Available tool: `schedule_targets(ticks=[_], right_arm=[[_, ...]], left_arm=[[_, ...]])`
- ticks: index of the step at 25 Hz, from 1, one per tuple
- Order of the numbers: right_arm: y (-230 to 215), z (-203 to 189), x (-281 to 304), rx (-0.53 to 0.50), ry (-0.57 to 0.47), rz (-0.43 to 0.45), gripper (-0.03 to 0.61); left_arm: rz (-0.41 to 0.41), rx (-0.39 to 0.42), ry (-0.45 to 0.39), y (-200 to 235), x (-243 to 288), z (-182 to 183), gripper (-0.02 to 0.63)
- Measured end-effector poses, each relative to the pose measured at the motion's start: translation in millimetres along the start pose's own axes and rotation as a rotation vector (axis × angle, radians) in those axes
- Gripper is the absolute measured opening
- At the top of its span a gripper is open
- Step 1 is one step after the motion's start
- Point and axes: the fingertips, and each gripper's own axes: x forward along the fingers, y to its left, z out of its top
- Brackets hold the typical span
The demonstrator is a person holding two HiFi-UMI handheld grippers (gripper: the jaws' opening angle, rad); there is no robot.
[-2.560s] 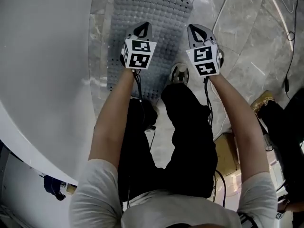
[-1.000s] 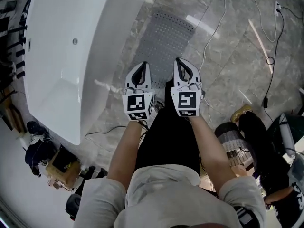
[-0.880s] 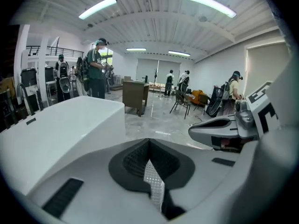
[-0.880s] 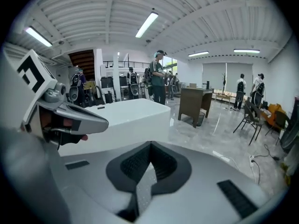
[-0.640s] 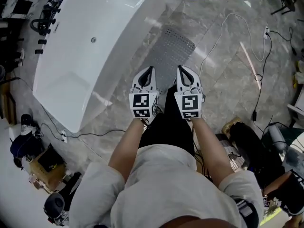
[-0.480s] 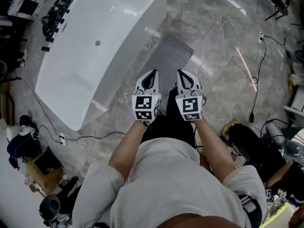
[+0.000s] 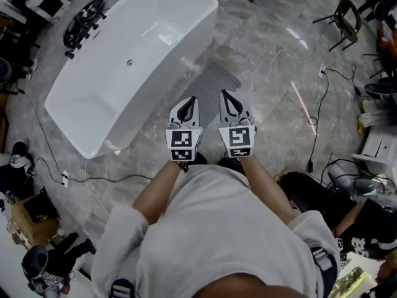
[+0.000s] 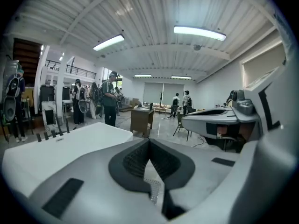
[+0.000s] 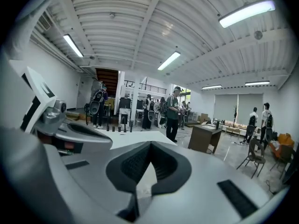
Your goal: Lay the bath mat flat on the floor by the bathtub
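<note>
A grey marbled floor (image 7: 273, 36) is crossed by thin cables (image 7: 319, 98), and a black chair (image 7: 343, 18) is set near its far right edge. A ribbed white ceiling (image 8: 140, 13) is lit by strip lights (image 8: 200, 31). A wooden desk (image 8: 141, 120) is seen before a curtained window (image 8: 162, 91).

- Bathtub (image 7: 133, 54): white shell, smooth and glossy.
- Floor (image 7: 273, 54): grey veined stone-look tiles, polished, with streaks of reflected light.
- Bath mat (image 7: 214, 82): grey, matt, dotted all over with small studs or holes; cannot tell which.
- Left tongs (image 7: 191, 99) and right tongs (image 7: 224, 94): pale grey matt plastic shells. Pads (image 8: 133, 160) are black and finely ribbed.
- Shirt (image 7: 211, 228): pale cloth.
</note>
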Motion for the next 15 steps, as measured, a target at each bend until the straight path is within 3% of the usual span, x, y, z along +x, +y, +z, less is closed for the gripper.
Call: schedule_targets(ticks=[2,5,8,15], right_arm=[[-10,11,-6,-0.028,-0.012,0.016,0.006],[-9,20,-11,-0.065,-0.021,0.040,0.006],[-7,24,-19,-0.037,-0.031,0.061,0.006],[-44,31,-32,0.043,-0.070,0.055,0.006]], left_arm=[[0.037,0.012,-0.025,0,-3,15,0.011],[0.099,-0.063,-0.038,14,-10,16,0.011],[0.109,-0.121,-0.034,7,-14,13,0.011],[0.084,-0.064,-0.070,-31,9,36,0.011]])
